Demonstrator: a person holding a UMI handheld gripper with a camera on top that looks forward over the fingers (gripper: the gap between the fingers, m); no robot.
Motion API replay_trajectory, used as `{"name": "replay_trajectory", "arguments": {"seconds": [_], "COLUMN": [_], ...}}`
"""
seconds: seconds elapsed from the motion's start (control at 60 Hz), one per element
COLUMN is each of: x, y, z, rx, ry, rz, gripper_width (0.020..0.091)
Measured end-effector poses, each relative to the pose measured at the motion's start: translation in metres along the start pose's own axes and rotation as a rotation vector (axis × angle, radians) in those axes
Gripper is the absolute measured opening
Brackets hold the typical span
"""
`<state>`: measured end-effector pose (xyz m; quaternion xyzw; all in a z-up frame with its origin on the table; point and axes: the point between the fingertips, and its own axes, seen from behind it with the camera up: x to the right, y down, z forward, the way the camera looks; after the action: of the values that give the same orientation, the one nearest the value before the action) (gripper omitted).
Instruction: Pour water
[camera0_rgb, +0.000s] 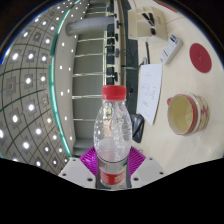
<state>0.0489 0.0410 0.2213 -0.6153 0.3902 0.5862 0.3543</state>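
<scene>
A clear plastic water bottle (110, 125) with a red cap (114, 93) and a red label stands between my fingers. My gripper (111, 160) is shut on its lower body, with the magenta pads (91, 158) pressing on it from both sides. The bottle's base is hidden below the fingers. The room appears turned on its side, with the ceiling lights to the left of the bottle and the tabletop to its right. A round red-rimmed bowl (186, 112) sits on the pale table (175, 80), beyond the bottle and to its right.
A white sheet of paper (150, 90) lies on the table between the bottle and the bowl, with a small dark object (137, 126) beside the bottle. Further off are a grey box (203, 55) and a small white item (170, 47). Rows of desks and chairs (95, 45) stretch behind.
</scene>
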Motion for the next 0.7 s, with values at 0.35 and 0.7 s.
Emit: {"name": "replay_trajectory", "arguments": {"seconds": [0.35,0.7], "x": [-0.065,0.085], "y": [-0.154,-0.256], "z": [-0.052,-0.088], "rx": [0.215,0.173], "ry": [0.194,0.546], "rz": [-1.102,-1.472], "gripper_width": [0.0344,0.0346]}}
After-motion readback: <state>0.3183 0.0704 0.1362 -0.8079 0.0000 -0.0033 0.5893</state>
